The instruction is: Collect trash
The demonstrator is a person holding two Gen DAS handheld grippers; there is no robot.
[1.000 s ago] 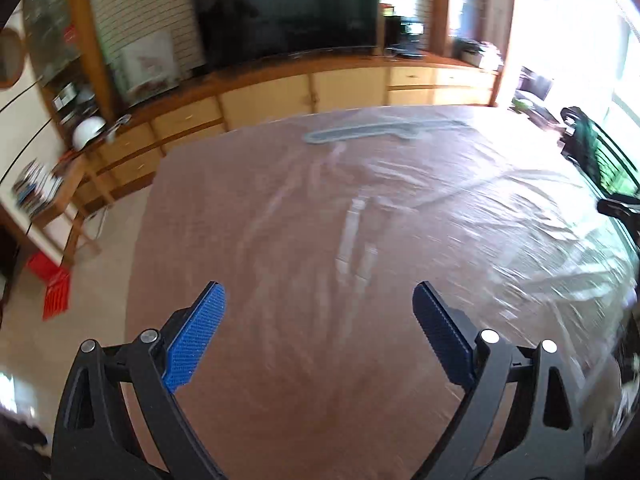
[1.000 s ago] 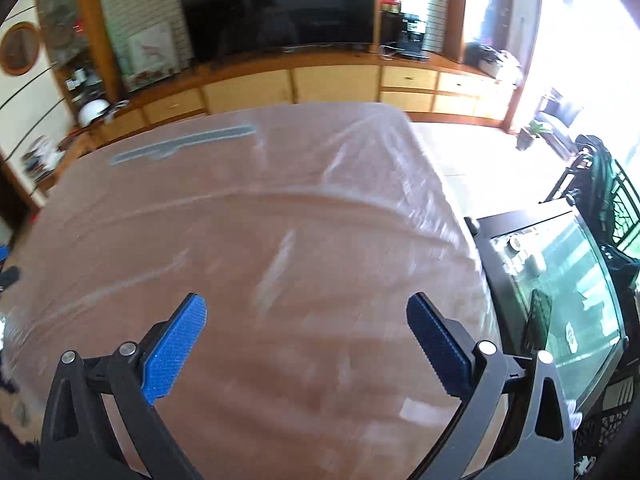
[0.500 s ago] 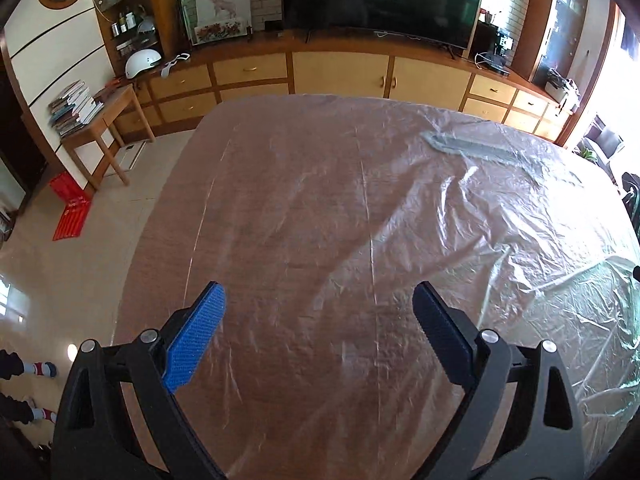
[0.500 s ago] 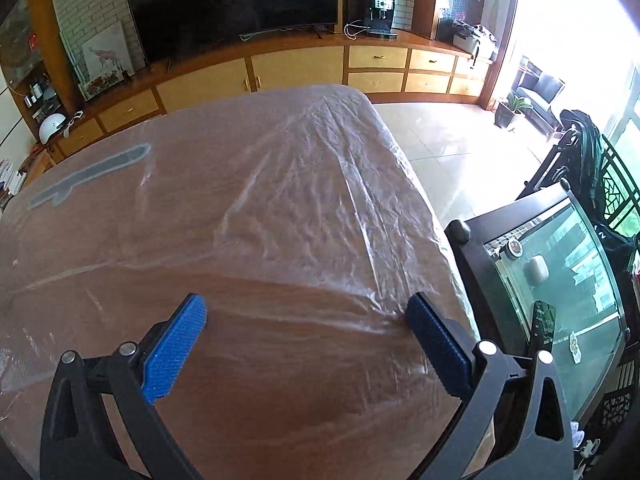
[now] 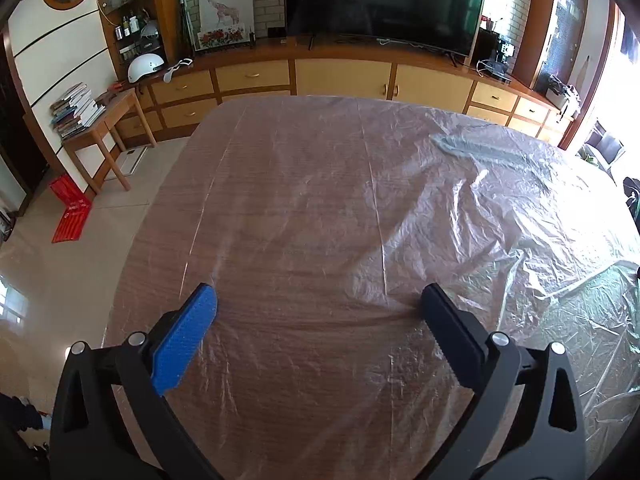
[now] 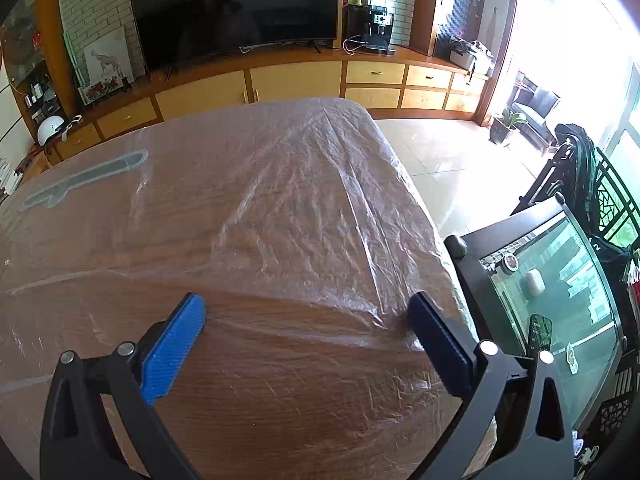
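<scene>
Wood-grain table [image 5: 280,216] fills both my views, draped in a thin clear plastic sheet [image 5: 460,208] that I take to be the trash; no loose scraps show anywhere on it. On it, toward the far side, lies a long, narrow grey-blue strip [image 5: 492,152], possibly a folded band of the same film or something under it; I cannot tell which. Its long axis runs roughly across the table, parallel to the cabinet wall. From my left gripper [image 5: 320,312] the strip lies ahead and to the right, well apart; from my right gripper [image 6: 308,316] it lies ahead and to the left [image 6: 84,180], also well apart. Neither looks clearly nearer.

The sheet itself is closer. Its crumpled ridges bunch up just ahead of my right gripper, and a raised fold runs toward that gripper's right fingertip [image 6: 416,308], so I judge the right hand better placed to pinch the film first. Both grippers are spread wide with nothing between the pads, hovering low over the table.

Beyond the table stand the long cabinet [image 5: 340,76] with the television [image 5: 384,0], a white helmet [image 5: 144,66], and on my right a glass-topped stand [image 6: 552,300].
</scene>
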